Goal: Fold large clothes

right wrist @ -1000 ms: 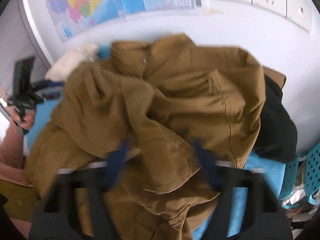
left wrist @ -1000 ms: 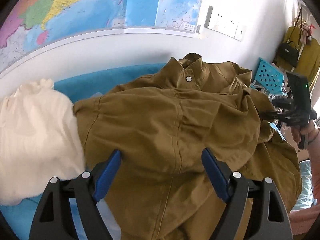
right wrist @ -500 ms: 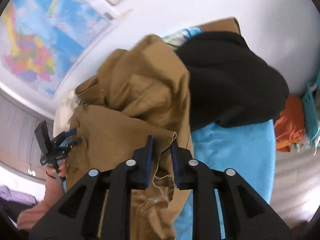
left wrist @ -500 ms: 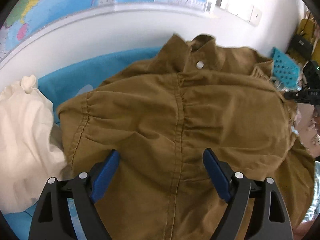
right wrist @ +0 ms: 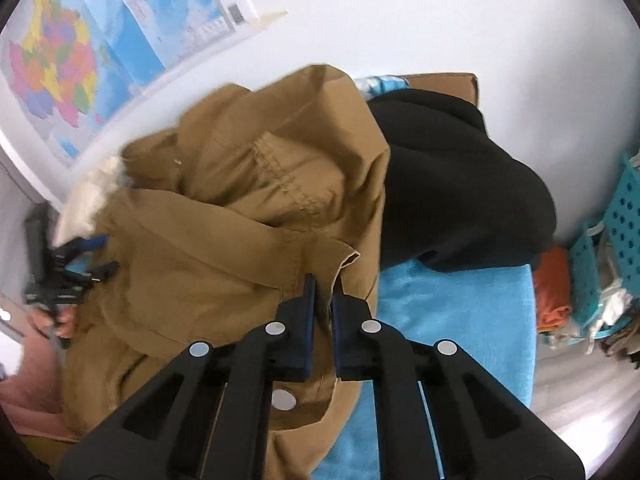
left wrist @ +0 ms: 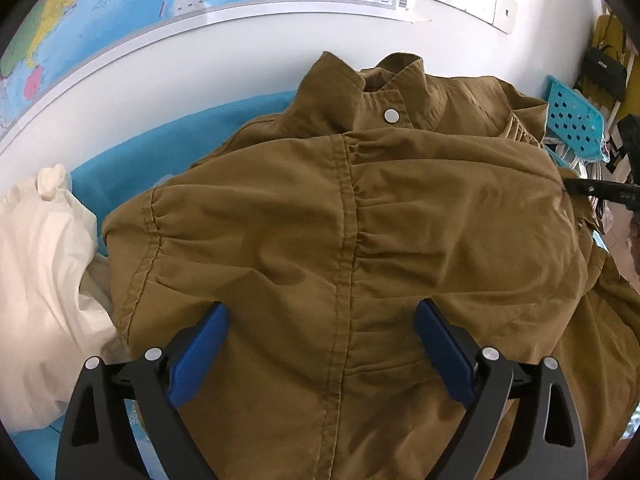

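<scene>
Your left gripper (left wrist: 320, 344) hangs above the brown jacket (left wrist: 360, 240) with its jaws opening wide and nothing between the blue pads (left wrist: 200, 344); the cloth lies beneath them, not pinched. The jacket fills the middle of the left wrist view, collar and snap button toward the upper centre, and its button placket runs as a stitched seam straight down between your fingers. So the garment's long axis points away from this gripper toward the wall.

In the right wrist view, your right gripper (right wrist: 323, 296) is closing on a fold of the jacket's edge near the frame's centre, the cloth passing between the narrow pads (it looks pinched there). The right hand is the one on the fabric; the left is free, and seems to me the one to reach next.

The jacket is matte cotton twill, soft, gathered in small puckers along the placket, with a stitched pocket flap. It rests on a turquoise cover (left wrist: 120, 168). A cream garment (left wrist: 40, 280) lies at the left edge, a black garment (right wrist: 460, 184) at upper right.
</scene>
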The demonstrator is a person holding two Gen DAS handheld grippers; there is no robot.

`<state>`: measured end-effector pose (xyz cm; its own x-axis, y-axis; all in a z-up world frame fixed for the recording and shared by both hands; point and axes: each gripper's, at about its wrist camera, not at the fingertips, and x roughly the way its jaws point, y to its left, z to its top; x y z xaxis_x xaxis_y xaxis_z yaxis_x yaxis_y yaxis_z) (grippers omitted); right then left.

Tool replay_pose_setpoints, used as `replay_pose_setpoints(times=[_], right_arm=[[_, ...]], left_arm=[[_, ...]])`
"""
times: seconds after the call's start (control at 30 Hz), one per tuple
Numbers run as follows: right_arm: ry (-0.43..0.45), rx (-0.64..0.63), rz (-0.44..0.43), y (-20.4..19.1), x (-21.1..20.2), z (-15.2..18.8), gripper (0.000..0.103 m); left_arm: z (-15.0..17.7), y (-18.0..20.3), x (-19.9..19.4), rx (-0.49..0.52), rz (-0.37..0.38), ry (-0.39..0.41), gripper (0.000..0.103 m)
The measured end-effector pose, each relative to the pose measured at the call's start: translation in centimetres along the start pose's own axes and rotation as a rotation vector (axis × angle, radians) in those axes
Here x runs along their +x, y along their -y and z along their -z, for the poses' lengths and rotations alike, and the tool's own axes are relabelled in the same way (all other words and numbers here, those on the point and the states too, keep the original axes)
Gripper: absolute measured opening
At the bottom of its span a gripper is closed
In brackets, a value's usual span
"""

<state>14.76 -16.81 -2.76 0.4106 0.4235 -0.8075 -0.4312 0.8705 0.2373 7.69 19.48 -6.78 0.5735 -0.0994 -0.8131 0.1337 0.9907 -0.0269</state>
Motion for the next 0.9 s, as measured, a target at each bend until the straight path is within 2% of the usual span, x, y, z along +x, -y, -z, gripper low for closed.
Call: replay_pose_setpoints(times=[0.07, 0.1, 0.13, 0.2, 0.27, 0.33, 0.4, 0.5, 0.63, 0.7, 0.8, 0.9], right_arm=[[0.008, 0.012, 0.028, -0.2, -0.3, -0.1, 0.016], [0.049, 0.016, 0.056, -0.5, -1.4, -0.1, 0.020], [0.099, 0.009, 0.087, -1.0, -2.5, -0.1, 0.029], [0.190, -0.029, 0.071, -2.5, -4.5, 0.0, 0.042], [0.226, -0.087, 0.016, -4.6, -5.6, 0.2, 0.043], [0.204, -0.178, -0.026, -7.2, -4.9, 0.4, 0.042], [0.167, -0.242, -0.006, -8.8, -2.9, 0.4, 0.041], [0.093, -0.226, 0.019, -8.3, 0.8, 0.1, 0.033], [0.030, -0.155, 0.013, -5.8, 4.1, 0.4, 0.033], [0.044, -0.157, 0.023, -5.7, 3.6, 0.7, 0.034], [0.080, -0.155, 0.042, -6.3, 1.7, 1.1, 0.045], [0.114, -0.179, -0.005, -6.9, -0.9, 1.8, 0.050]], left_arm=[[-0.2, -0.2, -0.8, -0.020, 0.023, 0.012, 0.091], [-0.1, -0.4, -1.4, -0.028, 0.038, 0.026, 0.091], [0.0, -0.5, -2.0, -0.031, 0.041, 0.039, 0.091], [0.0, -0.6, -3.1, -0.028, 0.041, 0.064, 0.091], [-0.2, -0.6, -3.9, -0.021, 0.065, 0.079, 0.091], [-0.3, -0.4, -3.6, -0.012, 0.080, 0.069, 0.091], [-0.3, 0.1, -2.5, -0.008, 0.077, 0.045, 0.091], [-0.3, 0.1, -0.4, -0.039, 0.100, -0.004, 0.091], [-0.4, -0.1, 1.5, -0.043, 0.081, -0.034, 0.091], [-0.4, -0.1, 1.2, -0.042, 0.084, -0.031, 0.091], [-0.2, -0.6, -0.1, -0.063, 0.108, -0.013, 0.091], [0.0, -0.9, -1.7, -0.048, 0.112, 0.028, 0.091]])
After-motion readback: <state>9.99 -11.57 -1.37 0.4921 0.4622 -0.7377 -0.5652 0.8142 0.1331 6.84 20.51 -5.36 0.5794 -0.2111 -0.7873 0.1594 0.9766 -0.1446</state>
